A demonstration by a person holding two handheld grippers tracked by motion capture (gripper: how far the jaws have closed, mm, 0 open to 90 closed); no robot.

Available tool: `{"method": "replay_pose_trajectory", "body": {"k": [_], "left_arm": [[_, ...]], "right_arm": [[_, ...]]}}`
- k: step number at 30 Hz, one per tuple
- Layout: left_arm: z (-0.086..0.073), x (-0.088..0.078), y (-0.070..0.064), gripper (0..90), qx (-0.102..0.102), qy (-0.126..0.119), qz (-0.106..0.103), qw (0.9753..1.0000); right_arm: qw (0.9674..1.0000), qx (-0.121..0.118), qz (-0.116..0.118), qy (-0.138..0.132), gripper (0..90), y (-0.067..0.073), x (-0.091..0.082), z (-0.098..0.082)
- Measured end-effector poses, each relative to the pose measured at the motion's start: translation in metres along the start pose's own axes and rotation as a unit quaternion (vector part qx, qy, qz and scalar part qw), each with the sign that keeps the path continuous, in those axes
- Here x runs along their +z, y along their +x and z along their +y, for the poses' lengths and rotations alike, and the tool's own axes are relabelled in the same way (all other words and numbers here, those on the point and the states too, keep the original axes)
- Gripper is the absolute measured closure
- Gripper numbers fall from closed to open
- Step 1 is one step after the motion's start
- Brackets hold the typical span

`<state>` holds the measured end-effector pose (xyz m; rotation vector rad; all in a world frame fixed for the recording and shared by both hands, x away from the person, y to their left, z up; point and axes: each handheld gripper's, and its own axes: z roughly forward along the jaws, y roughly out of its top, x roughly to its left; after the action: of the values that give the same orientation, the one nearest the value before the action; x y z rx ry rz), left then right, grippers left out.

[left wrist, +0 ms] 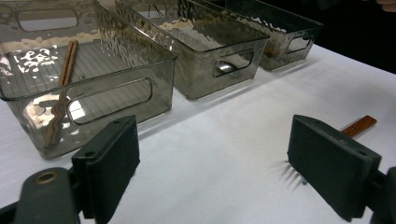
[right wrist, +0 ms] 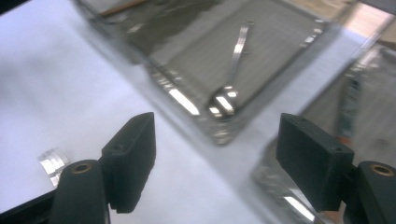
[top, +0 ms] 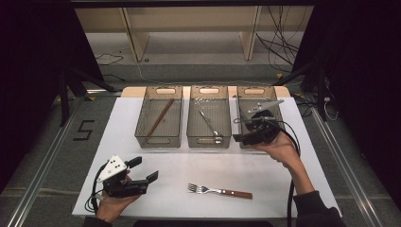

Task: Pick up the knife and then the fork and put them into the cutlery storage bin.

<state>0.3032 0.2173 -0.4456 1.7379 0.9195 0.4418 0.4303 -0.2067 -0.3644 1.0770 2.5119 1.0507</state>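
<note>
In the high view the fork (top: 219, 191) lay crosswise on the table (top: 265, 165), tines toward the nearer, open left gripper (top: 142, 177); the left gripper view showed its tines (left wrist: 292, 175) by one jaw; the right gripper view showed empty, open jaws above the trays.

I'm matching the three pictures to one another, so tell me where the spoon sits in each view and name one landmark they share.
High view: the spoon lies slantwise in the middle bin, bowl toward the near wall.
Left gripper view: its bowl glints through the middle bin's handle cutout.
Right gripper view: the spoon lies in the bin above the open jaws, bowl nearest.
Shared landmark: the middle bin.
</note>
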Motion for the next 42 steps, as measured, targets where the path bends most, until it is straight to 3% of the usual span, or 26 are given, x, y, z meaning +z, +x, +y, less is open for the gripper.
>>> {"method": "replay_pose_trajectory", "body": {"k": [6,13,17,20,25,26,36,38,42], "left_arm": [[0.0,0.0,0.0,16.4,0.0,0.0,0.0,1.0],[0.0,-0.001,-0.001,16.4,0.001,-0.001,0.0,1.0],[0.0,-0.001,0.0,16.4,0.002,-0.001,-0.001,1.0],[0.0,-0.002,0.0,16.4,0.002,-0.001,-0.001,1.0],[0.0,-0.002,-0.001,16.3,0.003,-0.002,-0.002,1.0],[0.0,-0.002,-0.001,16.4,0.003,-0.001,-0.002,1.0],[0.0,-0.002,0.0,16.3,0.003,-0.002,-0.002,1.0],[0.0,-0.002,0.0,16.3,0.003,-0.003,-0.002,1.0],[0.0,-0.002,0.0,16.3,0.0,-0.003,-0.005,1.0]], "right_arm": [[0.9986,-0.039,0.033,0.009,28.1,0.033,0.0,-0.011],[0.993,-0.088,0.054,0.059,27.9,0.062,0.012,-0.025],[0.9858,-0.121,0.064,0.097,27.9,0.075,0.02,-0.033],[0.9798,-0.133,0.074,0.13,27.8,0.083,0.028,-0.04],[0.9707,-0.155,0.071,0.169,28.8,0.09,0.039,-0.052],[0.9676,-0.162,0.073,0.18,28.9,0.09,0.04,-0.054],[0.9544,-0.182,0.068,0.227,37.4,0.095,0.052,-0.065],[0.9495,-0.194,0.07,0.236,41.4,0.095,0.054,-0.067],[0.9448,-0.202,0.071,0.248,46.7,0.098,0.057,-0.071]]}}
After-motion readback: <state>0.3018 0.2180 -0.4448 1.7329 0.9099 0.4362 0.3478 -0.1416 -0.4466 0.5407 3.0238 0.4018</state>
